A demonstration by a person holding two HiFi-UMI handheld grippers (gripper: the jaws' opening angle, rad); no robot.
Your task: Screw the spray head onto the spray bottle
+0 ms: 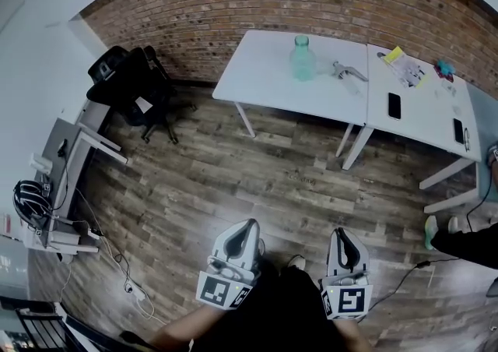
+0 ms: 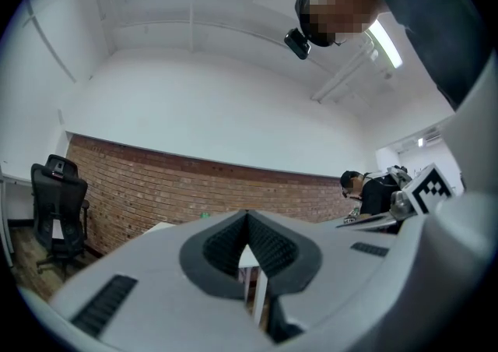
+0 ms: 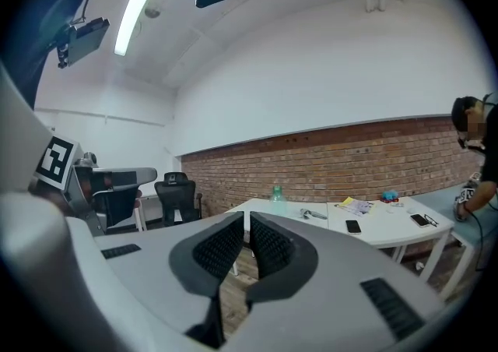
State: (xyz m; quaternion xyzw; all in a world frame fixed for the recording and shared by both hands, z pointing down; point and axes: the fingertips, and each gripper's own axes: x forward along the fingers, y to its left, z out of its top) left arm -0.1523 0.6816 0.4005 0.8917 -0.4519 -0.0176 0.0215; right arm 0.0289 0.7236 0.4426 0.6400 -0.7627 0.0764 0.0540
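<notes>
Green spray bottle (image 1: 303, 58) stands well beyond right tool (image 1: 340, 232).

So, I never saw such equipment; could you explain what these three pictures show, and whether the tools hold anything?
There is no robot: a person holds a two-jaw gripper in each hand. The head view looks down from the person's head; the left gripper and right gripper show at its bottom, both shut and empty. The two gripper views come from cameras riding on each gripper, looking along its jaws. Far ahead, a white table carries a green spray bottle and, lying apart beside it, the spray head.
</notes>
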